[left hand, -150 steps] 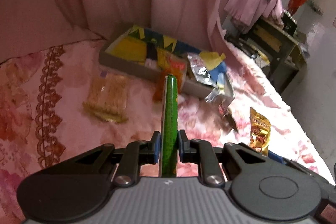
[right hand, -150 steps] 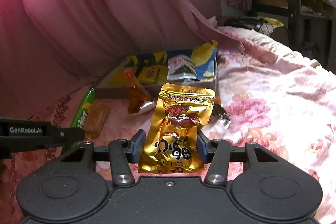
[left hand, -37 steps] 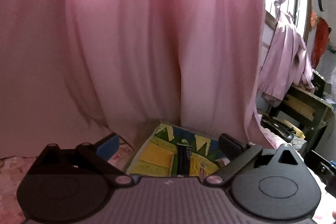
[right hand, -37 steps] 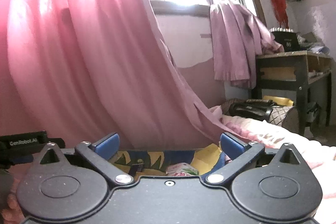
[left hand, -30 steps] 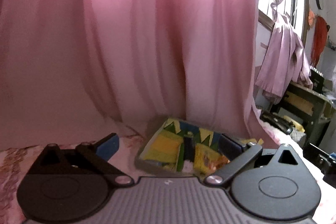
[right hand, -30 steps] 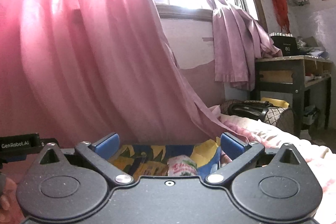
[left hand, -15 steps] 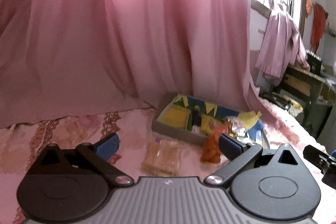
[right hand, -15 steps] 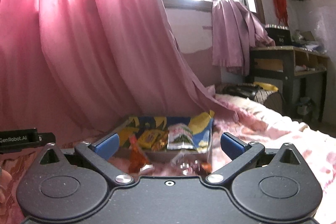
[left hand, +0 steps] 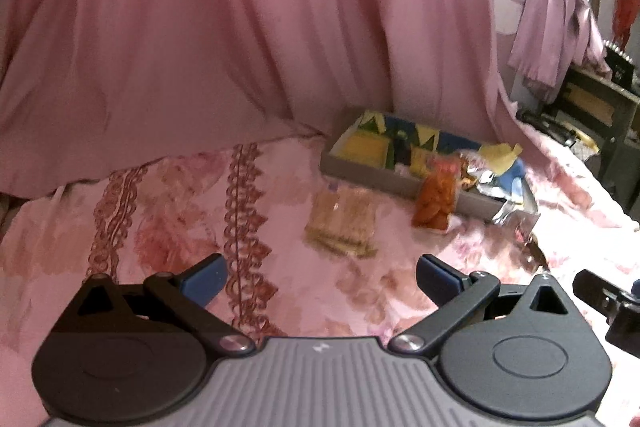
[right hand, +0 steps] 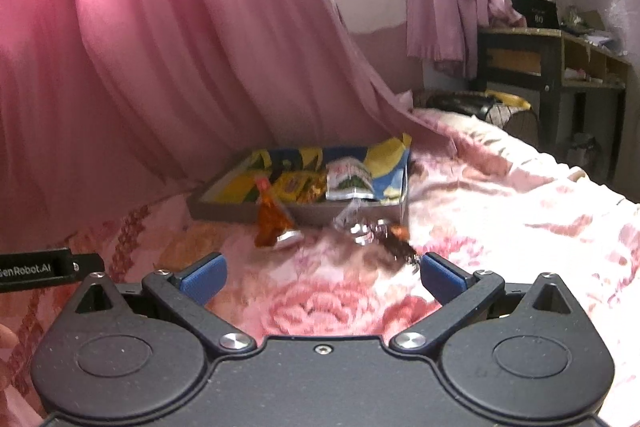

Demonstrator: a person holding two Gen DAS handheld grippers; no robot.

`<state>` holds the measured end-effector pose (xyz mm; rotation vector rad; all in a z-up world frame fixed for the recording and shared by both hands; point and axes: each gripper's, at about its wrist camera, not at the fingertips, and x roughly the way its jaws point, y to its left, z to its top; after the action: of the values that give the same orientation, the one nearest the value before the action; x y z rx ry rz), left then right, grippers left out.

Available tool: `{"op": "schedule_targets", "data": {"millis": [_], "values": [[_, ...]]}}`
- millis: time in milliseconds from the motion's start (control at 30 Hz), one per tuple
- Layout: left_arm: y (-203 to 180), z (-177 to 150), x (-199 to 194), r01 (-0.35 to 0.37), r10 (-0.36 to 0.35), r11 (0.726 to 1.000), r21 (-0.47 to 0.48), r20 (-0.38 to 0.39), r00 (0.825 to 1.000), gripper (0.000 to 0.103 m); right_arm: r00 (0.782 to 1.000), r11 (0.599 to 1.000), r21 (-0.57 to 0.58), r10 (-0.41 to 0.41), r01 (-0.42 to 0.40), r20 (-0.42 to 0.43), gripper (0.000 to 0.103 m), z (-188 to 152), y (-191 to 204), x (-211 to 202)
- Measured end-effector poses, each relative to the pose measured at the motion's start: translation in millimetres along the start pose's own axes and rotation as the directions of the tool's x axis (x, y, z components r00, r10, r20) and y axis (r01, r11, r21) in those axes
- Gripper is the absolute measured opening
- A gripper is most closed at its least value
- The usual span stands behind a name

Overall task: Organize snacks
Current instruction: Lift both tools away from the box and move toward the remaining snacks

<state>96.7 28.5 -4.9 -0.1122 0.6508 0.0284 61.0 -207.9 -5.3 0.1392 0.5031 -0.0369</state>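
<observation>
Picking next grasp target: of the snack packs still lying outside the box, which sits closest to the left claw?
The pale tan cracker pack, flat on the bedspread. The orange pack lies farther off, propped against the box.

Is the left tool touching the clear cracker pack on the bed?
Apart. In the left wrist view the left tool is open and empty, and a stretch of pink bedspread shows between its fingertips and the cracker pack farther ahead.

Both wrist cameras look forward over spread blue-padded tongs, low above the pink floral bedspread point(left hand: 192, 195), sharing the shallow grey cardboard snack tray point(left hand: 360, 169) point(right hand: 224, 211) well ahead.
</observation>
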Motion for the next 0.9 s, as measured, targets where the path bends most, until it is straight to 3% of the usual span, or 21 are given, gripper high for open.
{"op": "schedule_targets", "data": {"millis": [400,900], "values": [[5,-3,14,-0.049,0.048,0.999,-0.004,-0.111,0.993,0.102,0.995,1.0,-0.003,-0.006,0.005,-0.104,0.102,-8,6,17],[6,-3,36,-0.03,0.032,0.999,0.011,-0.242,0.97,0.102,0.973,0.999,-0.009,0.029,-0.031,-0.228,0.102,-10,11,41]]}}
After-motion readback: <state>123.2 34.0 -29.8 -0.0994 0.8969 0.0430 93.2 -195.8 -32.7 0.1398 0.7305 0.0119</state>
